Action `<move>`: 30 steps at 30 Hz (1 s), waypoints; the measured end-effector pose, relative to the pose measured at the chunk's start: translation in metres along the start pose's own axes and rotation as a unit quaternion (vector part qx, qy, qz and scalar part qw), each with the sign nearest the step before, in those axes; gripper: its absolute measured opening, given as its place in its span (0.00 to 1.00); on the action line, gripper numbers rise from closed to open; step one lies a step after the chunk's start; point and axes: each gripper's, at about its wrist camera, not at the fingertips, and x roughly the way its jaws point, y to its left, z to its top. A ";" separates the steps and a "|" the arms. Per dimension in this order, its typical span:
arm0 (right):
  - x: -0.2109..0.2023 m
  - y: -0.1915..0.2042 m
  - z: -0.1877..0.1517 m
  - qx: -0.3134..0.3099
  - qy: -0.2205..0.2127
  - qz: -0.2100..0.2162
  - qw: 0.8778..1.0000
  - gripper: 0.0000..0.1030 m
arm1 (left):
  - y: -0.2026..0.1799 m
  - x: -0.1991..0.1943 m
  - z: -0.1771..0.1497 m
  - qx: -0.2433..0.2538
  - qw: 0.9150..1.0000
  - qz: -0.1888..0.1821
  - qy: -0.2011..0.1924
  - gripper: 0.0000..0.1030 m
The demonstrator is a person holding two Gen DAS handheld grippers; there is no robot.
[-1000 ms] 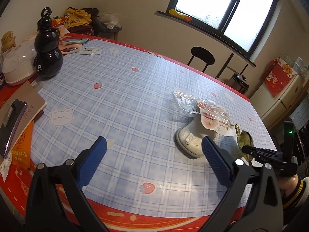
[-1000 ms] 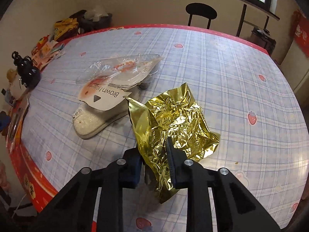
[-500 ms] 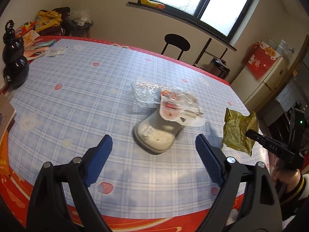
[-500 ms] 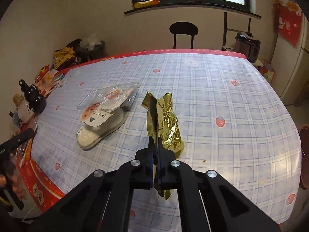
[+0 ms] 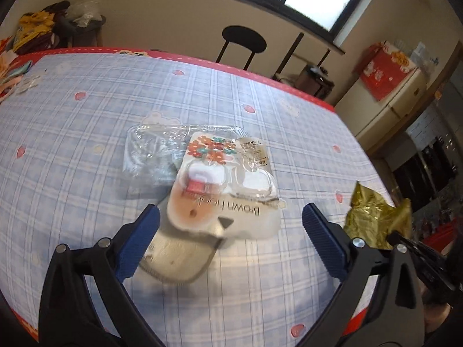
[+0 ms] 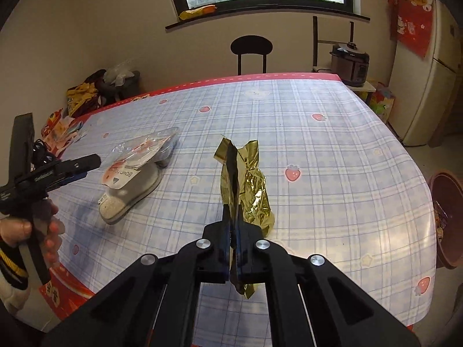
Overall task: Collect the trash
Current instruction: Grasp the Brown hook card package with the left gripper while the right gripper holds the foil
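The left gripper (image 5: pixel 230 224), jaws spread wide and empty, hung directly above the plastic packaging (image 5: pixel 222 179) piled on the table (image 5: pixel 72 133), its long axis running near to far. The right gripper (image 6: pixel 231 217) pinched gold foil (image 6: pixel 251 185), further right.

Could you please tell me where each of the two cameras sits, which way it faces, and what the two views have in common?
Left wrist: on the left gripper, looking down over its open blue fingers at the plastic packaging lying on a grey slipper; no hand shows clearly.
Right wrist: on the right gripper, facing across the table toward the window; it is shut on the gold wrapper, and the person's left hand shows at the left edge.
Shared: packaging, slipper, wrapper, table and black chair.
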 end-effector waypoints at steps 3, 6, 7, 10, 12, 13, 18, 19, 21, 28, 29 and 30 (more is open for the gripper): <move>-0.002 -0.006 -0.002 0.004 0.000 -0.002 1.000 0.04 | -0.006 0.020 0.013 0.007 1.000 0.012 0.015 0.94; -0.005 -0.012 -0.004 0.006 -0.003 -0.003 1.000 0.04 | -0.002 0.042 0.027 -0.014 0.999 0.010 0.045 0.94; -0.006 -0.013 -0.005 0.008 -0.003 -0.003 1.000 0.04 | 0.001 0.046 0.029 -0.027 0.998 0.010 0.047 0.94; -0.007 -0.017 -0.006 0.012 -0.005 -0.002 1.000 0.04 | 0.013 0.054 0.035 -0.065 0.997 0.010 0.047 0.94; -0.007 -0.018 -0.007 0.012 -0.005 -0.001 1.000 0.04 | 0.020 0.059 0.035 -0.080 0.995 0.013 0.053 0.94; -0.008 -0.018 -0.007 0.012 -0.005 -0.001 1.000 0.04 | 0.021 0.062 0.035 -0.082 0.995 0.016 0.054 0.94; -0.008 -0.018 -0.008 0.010 -0.004 -0.001 1.000 0.04 | 0.034 0.065 0.028 -0.112 0.992 0.010 0.048 0.93; -0.008 -0.017 -0.008 0.009 -0.004 0.000 1.000 0.04 | 0.037 0.065 0.027 -0.118 0.992 0.006 0.047 0.93; -0.008 -0.017 -0.008 0.007 -0.003 0.001 1.000 0.04 | 0.040 0.064 0.025 -0.122 0.992 -0.001 0.044 0.93; -0.006 -0.015 -0.006 0.002 0.001 0.002 1.000 0.04 | 0.061 0.054 0.018 -0.152 0.988 -0.004 0.027 0.92; -0.006 -0.016 -0.005 0.001 0.001 0.002 1.000 0.04 | 0.064 0.050 0.017 -0.155 0.987 -0.013 0.024 0.92; -0.006 -0.016 -0.005 0.002 0.001 0.002 1.000 0.04 | 0.066 0.046 0.016 -0.156 0.987 -0.025 0.020 0.92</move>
